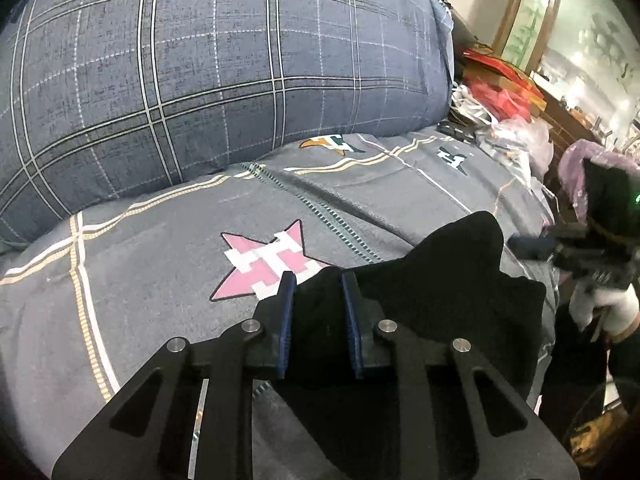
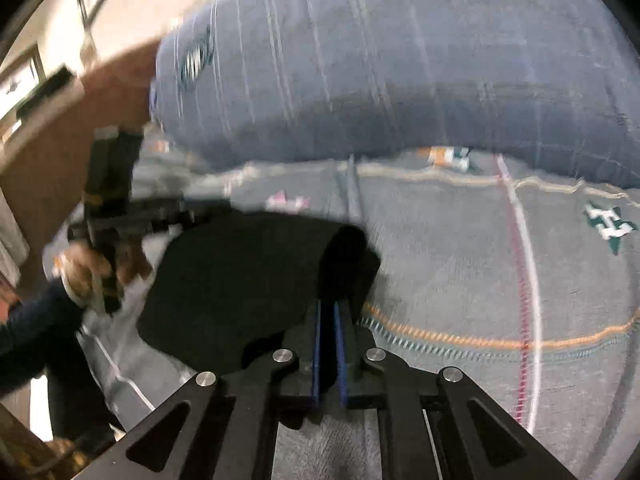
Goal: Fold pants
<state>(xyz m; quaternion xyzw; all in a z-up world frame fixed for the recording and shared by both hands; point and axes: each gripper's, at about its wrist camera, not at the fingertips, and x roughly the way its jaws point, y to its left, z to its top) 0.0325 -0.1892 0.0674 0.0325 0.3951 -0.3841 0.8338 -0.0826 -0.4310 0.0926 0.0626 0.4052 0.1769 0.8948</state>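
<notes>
Black pants point(image 1: 432, 280) bunched low and right of centre in the left wrist view, lying on a grey bedsheet point(image 1: 160, 280) printed with star motifs. Left gripper point(image 1: 318, 280) at lower centre, jaws partly closed with black fabric filling the gap between the blue pads point(image 1: 286, 320); gripping a fold of the cloth. Just left of the fingers, a pink star emblem point(image 1: 268, 260) with a white H-shaped mark, its right point hidden under the pants. Further up, an orange-and-green emblem point(image 1: 332, 145) and a dark green one point(image 1: 454, 158), both with the same white letter shape; no other writing legible. Filling the upper left, a large plaid quilt point(image 1: 200, 72) resting on the sheet. Along the upper right edge, red packaging point(image 1: 504, 96) and clear plastic bags point(image 1: 516, 136) piled beside the bed, nothing readable there.

In the right wrist view, blurred by motion, right gripper point(image 2: 329, 308) at lower centre, jaws nearly shut on a raised fold of the pants point(image 2: 240, 280), which spread out left of centre. At far left, the left gripper point(image 2: 188, 216) held in a hand point(image 2: 86, 272).
</notes>
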